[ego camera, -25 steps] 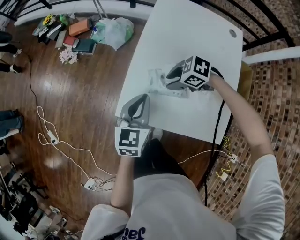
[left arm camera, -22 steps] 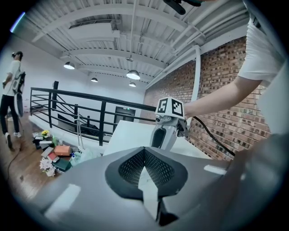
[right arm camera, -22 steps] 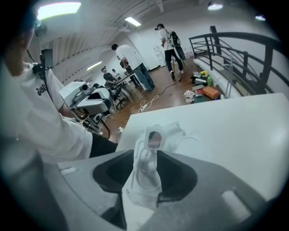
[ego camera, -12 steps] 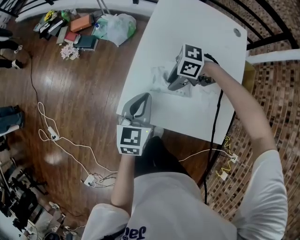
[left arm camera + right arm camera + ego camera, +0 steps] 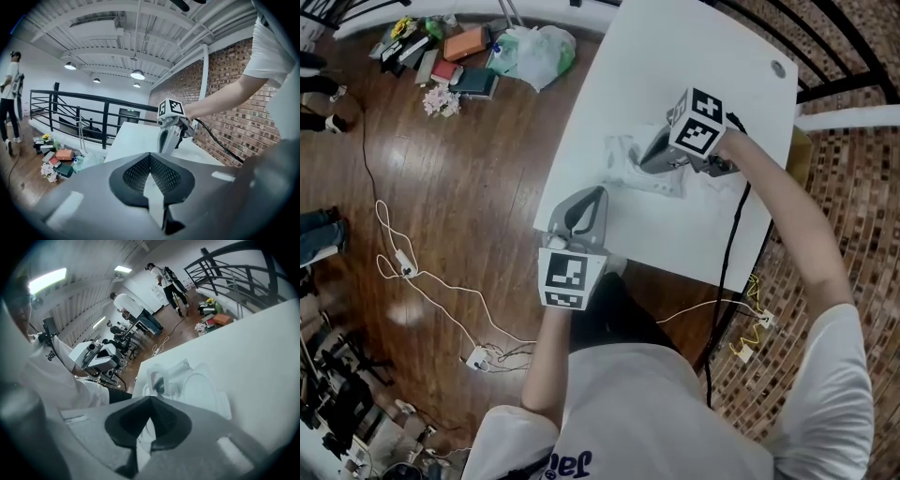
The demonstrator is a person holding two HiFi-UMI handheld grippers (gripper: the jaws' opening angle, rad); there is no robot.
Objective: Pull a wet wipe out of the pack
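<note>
**A:** Item: pack (image 5: pixel 623 161)?
**B:** Flat, mid-worktop (image 5: pixel 675 66); lid seemingly open; right gripper (image 5: pixel 654 155) tipped down onto the opening, fingers pressed together, likely nipping a wipe; catch unconfirmed.
**A:** Left gripper (image 5: pixel 589 199)?
**B:** Fingers together, empty; near edge, clear of the pull.

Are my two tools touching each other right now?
Apart. In the head view part of the wipe pack lies between the left tool and the right tool; the left gripper view shows the right tool well ahead.

Overhead plus low views; common table (image 5: pixel 675 66)
</note>
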